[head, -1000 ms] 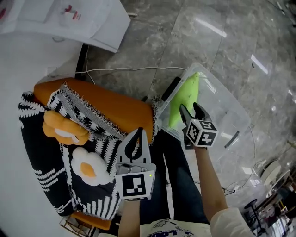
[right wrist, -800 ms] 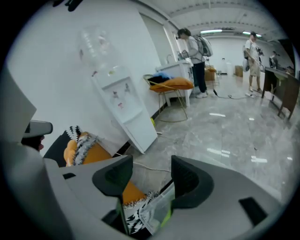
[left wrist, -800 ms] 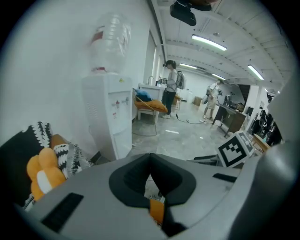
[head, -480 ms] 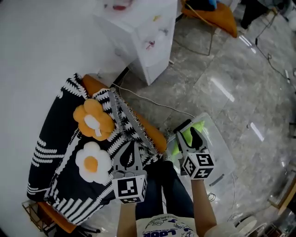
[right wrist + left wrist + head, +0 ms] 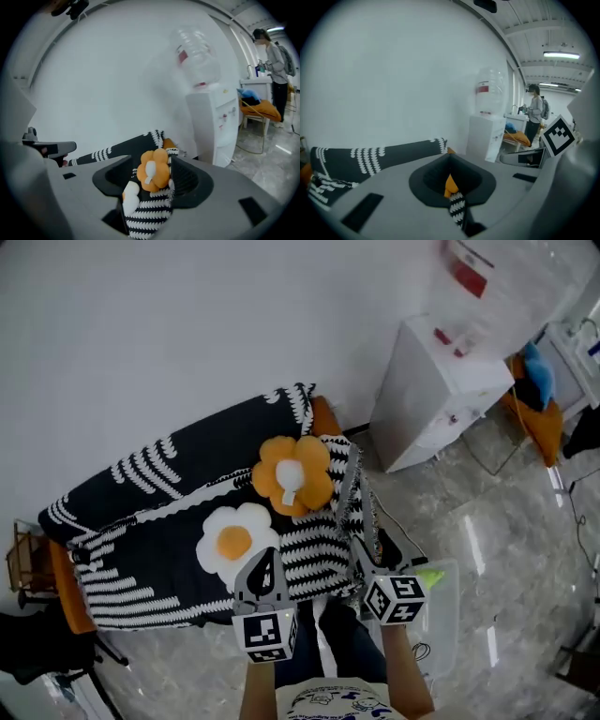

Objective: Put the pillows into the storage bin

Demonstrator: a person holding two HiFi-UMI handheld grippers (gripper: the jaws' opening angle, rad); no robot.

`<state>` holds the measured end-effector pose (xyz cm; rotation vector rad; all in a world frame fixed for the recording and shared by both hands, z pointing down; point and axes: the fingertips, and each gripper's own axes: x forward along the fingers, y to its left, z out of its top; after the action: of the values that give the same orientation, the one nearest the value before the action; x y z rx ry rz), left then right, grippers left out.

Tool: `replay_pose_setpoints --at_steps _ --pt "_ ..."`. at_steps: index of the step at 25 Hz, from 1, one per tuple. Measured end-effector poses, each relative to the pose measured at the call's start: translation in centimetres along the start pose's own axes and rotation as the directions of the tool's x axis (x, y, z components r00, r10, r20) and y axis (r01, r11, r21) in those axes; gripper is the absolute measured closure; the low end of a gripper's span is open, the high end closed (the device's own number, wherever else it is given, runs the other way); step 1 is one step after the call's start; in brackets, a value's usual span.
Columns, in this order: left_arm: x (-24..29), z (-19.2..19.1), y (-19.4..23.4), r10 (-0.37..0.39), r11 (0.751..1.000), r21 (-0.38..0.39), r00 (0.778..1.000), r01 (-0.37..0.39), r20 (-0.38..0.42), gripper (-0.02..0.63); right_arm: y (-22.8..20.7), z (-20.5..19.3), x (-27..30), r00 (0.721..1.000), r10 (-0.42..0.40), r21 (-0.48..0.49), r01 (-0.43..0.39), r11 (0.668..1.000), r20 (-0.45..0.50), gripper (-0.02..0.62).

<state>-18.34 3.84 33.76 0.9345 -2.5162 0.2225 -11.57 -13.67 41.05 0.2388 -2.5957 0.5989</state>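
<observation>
An orange flower pillow [image 5: 292, 474] and a white flower pillow with a yellow middle [image 5: 234, 538] lie on a sofa covered by a black-and-white blanket [image 5: 159, 474]. Both pillows show through the right gripper's jaws, the orange flower pillow [image 5: 152, 171] above the white flower pillow [image 5: 130, 197]. My left gripper [image 5: 262, 566] hovers at the sofa's front edge just below the white pillow, jaws together and empty. My right gripper [image 5: 370, 557] stands open with nothing in it, beside the blanket's right end. A clear storage bin [image 5: 441, 624] sits on the floor at the right with a green pillow [image 5: 429, 575] peeking out.
A white water dispenser [image 5: 436, 390] stands against the wall right of the sofa. An orange chair [image 5: 534, 418] is further right, and a person [image 5: 276, 61] stands in the background. The person's legs are between the sofa and the bin. The floor is grey marble.
Both grippers have lifted away from the bin and now point at the sofa. The right gripper has left the green pillow in the bin. The head view has swung up to the wall.
</observation>
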Motion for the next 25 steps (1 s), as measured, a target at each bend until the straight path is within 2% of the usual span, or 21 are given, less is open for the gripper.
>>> replay_pose_setpoints --at_steps 6,11,18,25 --pt "-4.0 -2.5 13.1 0.156 0.983 -0.099 0.987 -0.158 -0.028 0.592 12.0 -3.4 6.5 0.985 0.124 -0.062 -0.132 0.989 -0.12 0.328" --pt "-5.4 -5.3 21.7 0.19 0.969 -0.144 0.979 -0.2 -0.076 0.594 18.7 -7.7 11.3 0.97 0.154 -0.029 -0.162 0.986 -0.19 0.328" --pt "-4.5 -10.1 28.9 0.173 0.964 -0.179 0.975 -0.197 -0.142 0.594 22.2 -15.0 16.4 0.947 0.1 -0.019 -0.111 0.994 -0.305 0.328" --pt "-2.4 -15.0 31.1 0.146 0.96 -0.207 0.969 -0.187 -0.2 0.593 21.3 -21.4 20.5 0.912 0.056 -0.017 -0.069 0.997 -0.406 0.311"
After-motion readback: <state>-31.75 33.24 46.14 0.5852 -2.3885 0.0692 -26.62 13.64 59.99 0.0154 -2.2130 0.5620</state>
